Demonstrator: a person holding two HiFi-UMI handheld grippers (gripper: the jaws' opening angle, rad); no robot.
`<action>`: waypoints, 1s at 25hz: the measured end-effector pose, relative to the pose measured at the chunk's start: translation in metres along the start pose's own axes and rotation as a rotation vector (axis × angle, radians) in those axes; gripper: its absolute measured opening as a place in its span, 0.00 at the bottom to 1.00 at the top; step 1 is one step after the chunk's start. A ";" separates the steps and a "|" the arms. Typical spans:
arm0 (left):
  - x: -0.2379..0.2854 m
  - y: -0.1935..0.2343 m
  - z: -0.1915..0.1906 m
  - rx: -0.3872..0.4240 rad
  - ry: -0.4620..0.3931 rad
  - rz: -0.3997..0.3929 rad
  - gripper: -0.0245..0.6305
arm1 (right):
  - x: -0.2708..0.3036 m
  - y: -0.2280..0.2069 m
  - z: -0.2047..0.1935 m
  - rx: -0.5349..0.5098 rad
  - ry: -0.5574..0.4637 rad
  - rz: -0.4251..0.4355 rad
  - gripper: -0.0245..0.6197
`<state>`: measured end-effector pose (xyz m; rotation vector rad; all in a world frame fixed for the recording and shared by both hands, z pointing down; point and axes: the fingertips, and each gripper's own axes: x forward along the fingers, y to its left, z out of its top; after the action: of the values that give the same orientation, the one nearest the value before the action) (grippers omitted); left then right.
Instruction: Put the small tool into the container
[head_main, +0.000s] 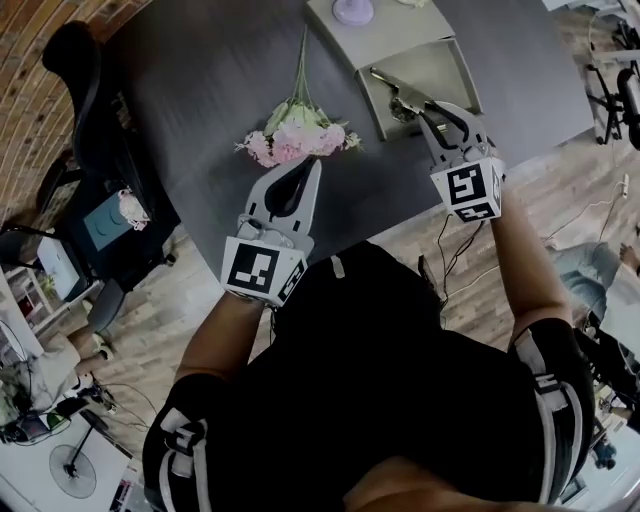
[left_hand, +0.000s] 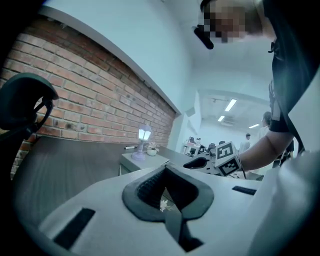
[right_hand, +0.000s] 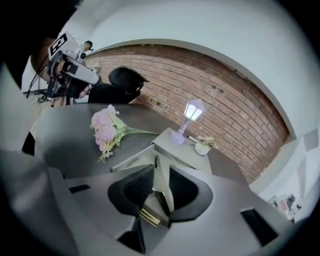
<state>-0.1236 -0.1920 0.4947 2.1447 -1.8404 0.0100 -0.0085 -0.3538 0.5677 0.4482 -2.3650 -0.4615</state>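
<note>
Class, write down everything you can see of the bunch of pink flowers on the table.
The flower bunch lies flat on the dark table. It has clustered pink and pale blooms with green leaves. The heads face the person, and the thin green stems point away toward the grey container. Only the table visibly touches it.

Dark grey matte table (head_main: 190, 90), surface level. Lying directly on it are one bunch of pink flowers (head_main: 298, 133) with green stems, near centre, and one pale grey box-shaped container (head_main: 405, 35) at the far right. The container's shallow tray (head_main: 445, 70) stands pulled open.
</note>
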 end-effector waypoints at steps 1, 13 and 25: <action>0.003 -0.003 0.006 0.011 -0.008 -0.016 0.05 | -0.009 -0.007 0.004 0.035 -0.015 -0.029 0.18; 0.024 -0.056 0.068 0.099 -0.066 -0.149 0.05 | -0.141 -0.064 0.043 0.401 -0.171 -0.306 0.03; 0.031 -0.117 0.105 0.183 -0.141 -0.294 0.05 | -0.225 -0.067 0.049 0.627 -0.304 -0.449 0.03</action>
<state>-0.0257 -0.2326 0.3744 2.5861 -1.6324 -0.0414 0.1318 -0.3057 0.3790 1.2902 -2.6770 0.0456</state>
